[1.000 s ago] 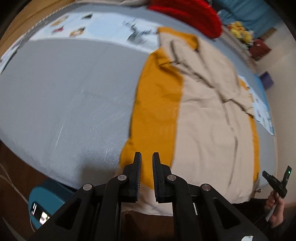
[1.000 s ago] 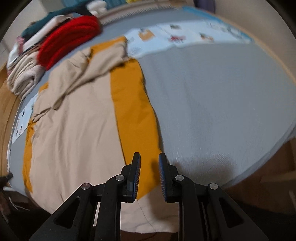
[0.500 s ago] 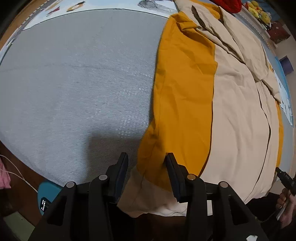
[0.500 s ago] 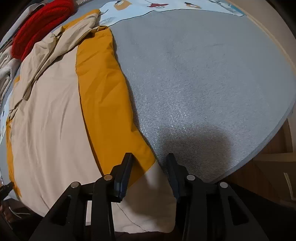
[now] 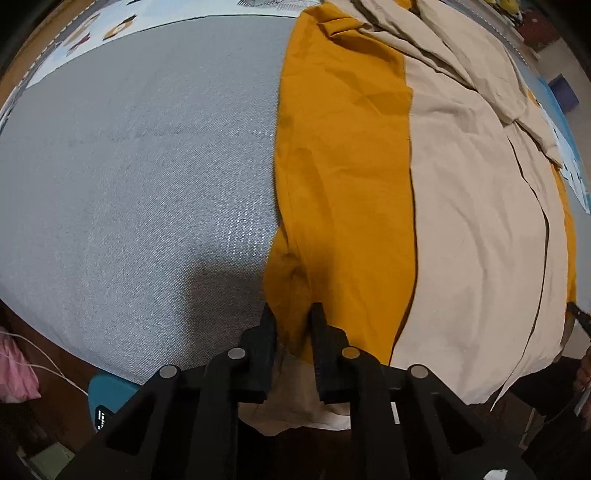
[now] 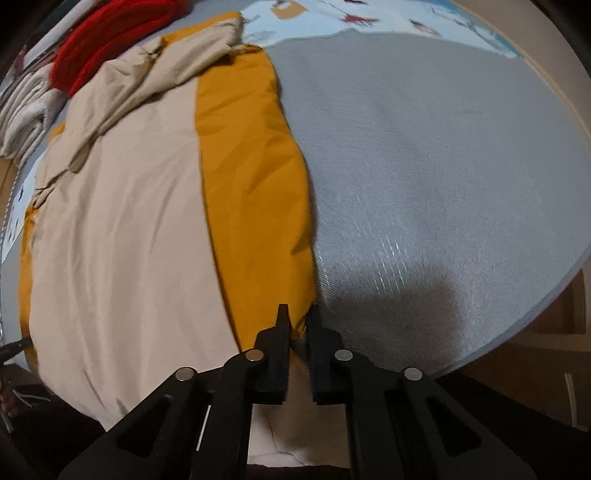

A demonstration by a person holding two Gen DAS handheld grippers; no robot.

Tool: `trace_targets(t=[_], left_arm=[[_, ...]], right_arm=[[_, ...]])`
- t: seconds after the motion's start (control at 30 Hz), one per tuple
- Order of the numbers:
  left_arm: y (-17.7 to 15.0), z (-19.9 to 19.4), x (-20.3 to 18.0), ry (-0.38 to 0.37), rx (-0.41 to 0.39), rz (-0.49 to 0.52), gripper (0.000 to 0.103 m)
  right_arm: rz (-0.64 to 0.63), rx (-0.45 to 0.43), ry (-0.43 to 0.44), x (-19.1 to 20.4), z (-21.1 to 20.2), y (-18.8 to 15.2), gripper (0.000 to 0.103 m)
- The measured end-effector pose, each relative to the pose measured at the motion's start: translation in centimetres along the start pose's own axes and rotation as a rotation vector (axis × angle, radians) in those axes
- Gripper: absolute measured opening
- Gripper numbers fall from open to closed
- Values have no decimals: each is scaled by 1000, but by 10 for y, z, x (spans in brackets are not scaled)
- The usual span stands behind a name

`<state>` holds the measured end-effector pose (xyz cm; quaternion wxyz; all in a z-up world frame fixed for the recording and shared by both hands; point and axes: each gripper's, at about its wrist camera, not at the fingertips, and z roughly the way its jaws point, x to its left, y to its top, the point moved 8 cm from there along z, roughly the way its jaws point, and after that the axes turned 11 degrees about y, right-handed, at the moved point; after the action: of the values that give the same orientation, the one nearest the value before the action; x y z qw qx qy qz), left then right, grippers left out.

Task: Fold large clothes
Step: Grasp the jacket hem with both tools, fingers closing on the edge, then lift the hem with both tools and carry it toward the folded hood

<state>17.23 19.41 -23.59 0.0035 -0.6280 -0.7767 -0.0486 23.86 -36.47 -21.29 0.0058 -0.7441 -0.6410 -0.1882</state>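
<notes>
Dim warm indoor light, soft shadow on the grey bed cover point(image 6: 424, 184), fisheye bending, dark corners, right view slightly motion-blurred

A big bed point(image 5: 129, 192) holds everything; its top is a grey cover point(image 6: 424, 166) with a fine woven look, and it shines a little in the light; at the far end of the bed is a pale blue sheet point(image 6: 369, 18) with small pictures on it; a large piece of clothing point(image 5: 461, 221) lies flat on the grey cover, yellow-orange along its sides and beige down the middle; its near end hangs a bit over the edge of the bed; a red woolly thing point(image 6: 107, 40) lies at the far end, just past the clothing; next to it sits a pile of whitish folded cloth point(image 6: 22, 118); the rest of the grey cover is bare.
</notes>
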Motion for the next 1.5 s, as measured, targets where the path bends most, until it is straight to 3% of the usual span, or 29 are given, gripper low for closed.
trace_targets(t=[0.13,0.3,0.4,0.47,0.53,0.6,0.77,1.0,1.23,1.5], left_arm=[[3,3,2,-3,9,-14,17],[2,4,2,12,4,-4,18],[3,2,-2,15,-8,10,11],[2,-1,-7,6,-22,19,6],[2,-7,-9,3,-41,29,5],[2,-20,-16,-6,-81,52,3],[-2,-72,-42,-102,-211,153,3],[6,-137,-30,-232,-321,133,2],[-1,-173,-10,-309,-357,122,2],[-46,-223,-1,-406,-400,169,2]], right_arm=[[12,-22,8,3,-8,2,11],[26,38,-16,-9,3,-6,19],[7,43,-25,-6,3,-6,20],[3,36,-20,-3,0,-5,17],[-3,15,-2,1,-5,-2,7],[-13,-17,23,8,-14,1,6],[-44,-147,122,28,-56,17,5],[-89,-270,229,48,-118,32,4],[-114,-326,312,48,-173,28,4],[-126,-401,357,34,-246,-8,3]])
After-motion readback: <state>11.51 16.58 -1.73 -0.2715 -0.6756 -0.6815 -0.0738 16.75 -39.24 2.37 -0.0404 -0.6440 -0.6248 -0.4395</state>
